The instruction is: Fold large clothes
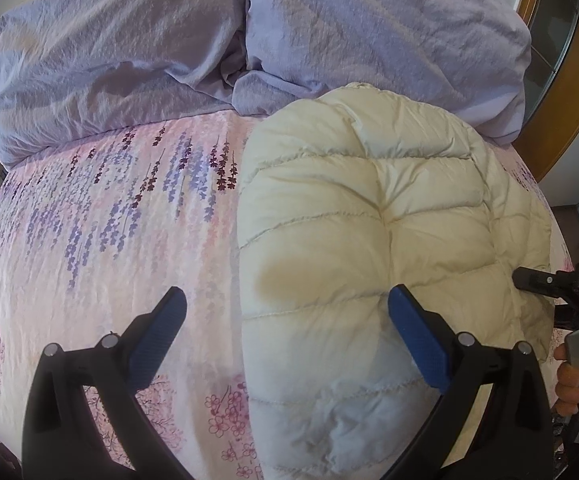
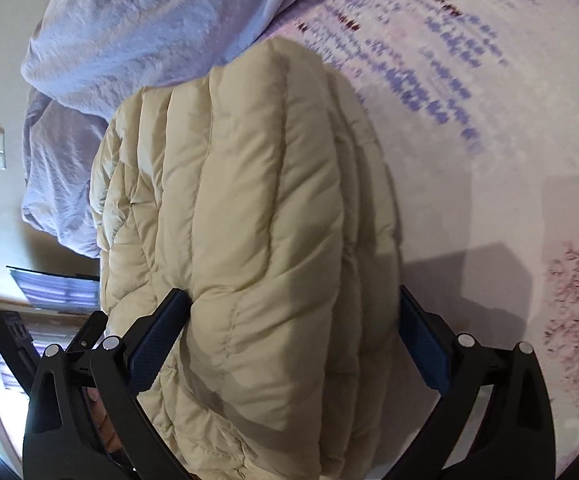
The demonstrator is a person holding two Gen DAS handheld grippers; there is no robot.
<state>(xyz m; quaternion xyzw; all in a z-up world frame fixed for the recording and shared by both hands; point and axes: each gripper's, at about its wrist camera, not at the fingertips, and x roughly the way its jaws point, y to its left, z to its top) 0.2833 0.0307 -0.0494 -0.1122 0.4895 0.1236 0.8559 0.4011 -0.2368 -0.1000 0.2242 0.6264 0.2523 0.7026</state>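
Right claw [image 2: 293, 320], low in frame, wide apart round puffy cream jacket [image 2: 249, 220] on bed [image 1: 89, 240]. Left claw [image 1: 287, 312] apart, empty. Jacket's soft, light, slippery; grab thick edge.

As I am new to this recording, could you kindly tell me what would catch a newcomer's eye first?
The puffy cream quilted down jacket, folded into a thick bundle, dominates the near right of the pink floral bedsheet. The right gripper straddles its edge with jaws wide, while the left gripper hovers open over its near-left edge. A crumpled lavender duvet is heaped behind.
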